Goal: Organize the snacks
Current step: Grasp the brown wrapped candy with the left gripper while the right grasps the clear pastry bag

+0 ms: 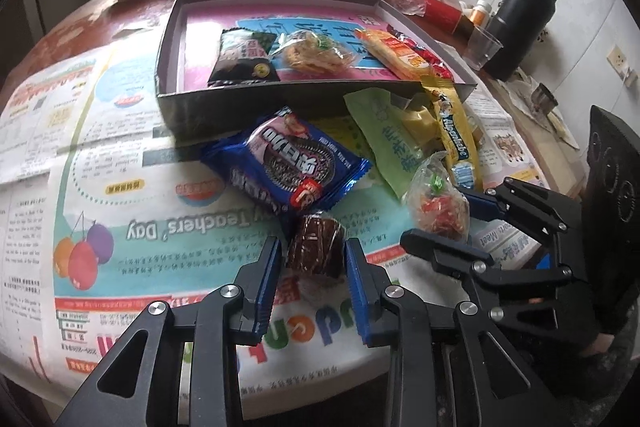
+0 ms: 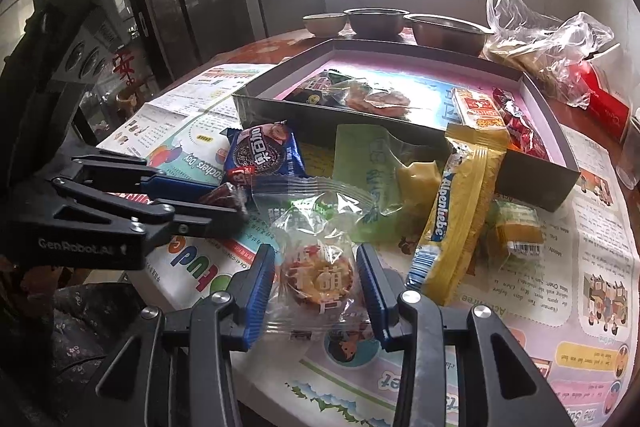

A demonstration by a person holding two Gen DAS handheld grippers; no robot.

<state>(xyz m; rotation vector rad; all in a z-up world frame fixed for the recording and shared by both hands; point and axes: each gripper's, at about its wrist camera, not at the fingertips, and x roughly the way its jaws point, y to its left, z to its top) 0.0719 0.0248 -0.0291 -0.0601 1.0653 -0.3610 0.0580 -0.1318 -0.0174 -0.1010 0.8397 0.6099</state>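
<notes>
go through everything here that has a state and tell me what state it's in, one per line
Left gripper: open, straddling the brown wrapped round snack.
Right gripper: open, straddling the clear-wrapped round pastry.
Shallow grey cardboard box: lidless, partly filled with snacks.
Blue foil cookie packet: sealed, outside the box.
Yellow Alpenliebe candy stick: leaning on the box wall.
Black thermos flask: upright, capped.
</notes>
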